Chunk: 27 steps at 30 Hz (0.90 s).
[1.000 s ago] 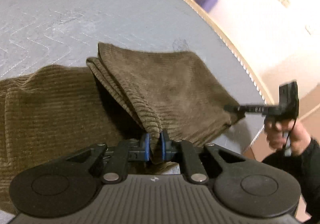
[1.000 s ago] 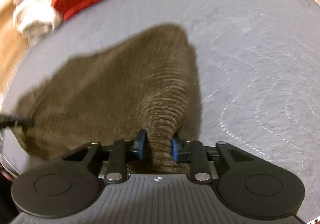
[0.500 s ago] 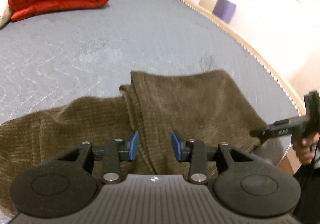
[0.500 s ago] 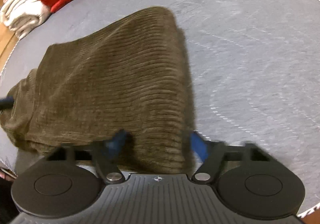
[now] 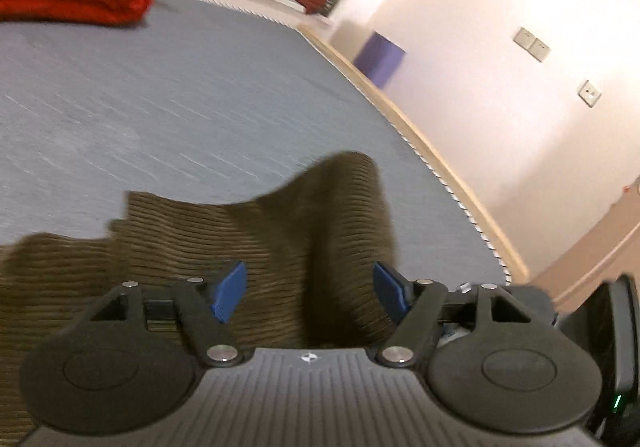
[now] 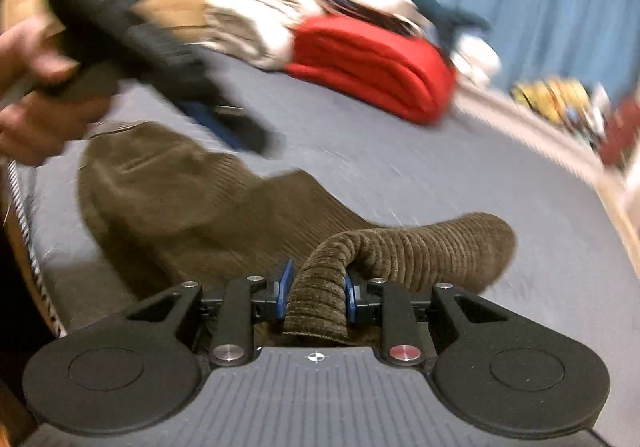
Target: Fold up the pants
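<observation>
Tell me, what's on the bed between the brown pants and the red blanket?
Nothing: only bare grey mattress lies between the brown pants and the red blanket. The right wrist view shows that stretch, and the left wrist view agrees.

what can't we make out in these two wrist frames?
- Olive-brown corduroy pants: near edge hidden under left gripper body, left wrist view.
- Fold layers: motion-blurred, both views.
- Right gripper: cloth bunch covers pad faces, right wrist view.
- Clutter behind folded red blanket: blurred.
</observation>
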Tool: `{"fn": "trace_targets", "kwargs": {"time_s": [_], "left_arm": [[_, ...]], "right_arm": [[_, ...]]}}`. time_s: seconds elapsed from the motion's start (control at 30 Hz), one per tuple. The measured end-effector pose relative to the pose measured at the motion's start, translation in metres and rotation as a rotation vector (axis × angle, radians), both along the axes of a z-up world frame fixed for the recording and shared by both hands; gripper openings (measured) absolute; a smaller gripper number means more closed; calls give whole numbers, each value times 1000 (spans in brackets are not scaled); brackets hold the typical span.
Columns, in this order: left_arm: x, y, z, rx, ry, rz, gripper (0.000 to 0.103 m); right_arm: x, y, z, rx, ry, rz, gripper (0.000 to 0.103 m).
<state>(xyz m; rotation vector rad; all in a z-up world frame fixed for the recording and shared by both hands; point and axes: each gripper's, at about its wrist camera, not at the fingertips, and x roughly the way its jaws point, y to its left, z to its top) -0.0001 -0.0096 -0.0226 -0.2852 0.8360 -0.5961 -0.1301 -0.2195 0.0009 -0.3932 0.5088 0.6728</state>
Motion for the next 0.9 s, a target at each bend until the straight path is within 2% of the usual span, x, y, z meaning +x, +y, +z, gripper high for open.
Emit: {"fn": "trace_targets", "kwargs": {"time_s": [0.13,0.3,0.37,0.4,0.43,0.5,0.57,0.63,0.73,0.77,0.83,0.9], "left_arm": [[11,-27,-8,33,8,-48,76],[20,-36,-22,70,16,-71,74],[21,-36,-28,104,12,-85,53],[21,-36,-31,130,10,-87,28],[21,-35,-36,144,6,-88,21],[19,-30,-41,177,-4,-82,17],[17,-22,-46,196,-5,-73,15],[18,-10,-48,179,20,-45,14],[20,15,-40,146,24,18,13],[19,27,-36,142,14,44,13],[13,53,-28,130,2,108,13],[4,87,-19,120,-4,180,12]], "right_arm": [[1,14,0,2,-15,70,27],[-1,33,4,6,-23,158,25],[-4,39,5,12,-27,193,21],[-6,41,6,24,-21,220,0],[-6,45,8,44,0,259,0],[-10,56,12,59,10,317,0],[-14,66,9,24,10,348,0],[-12,70,7,14,16,358,0],[0,59,14,66,50,340,1],[2,52,19,110,55,334,6],[11,34,28,227,82,315,26],[22,20,34,331,92,257,73]]}}
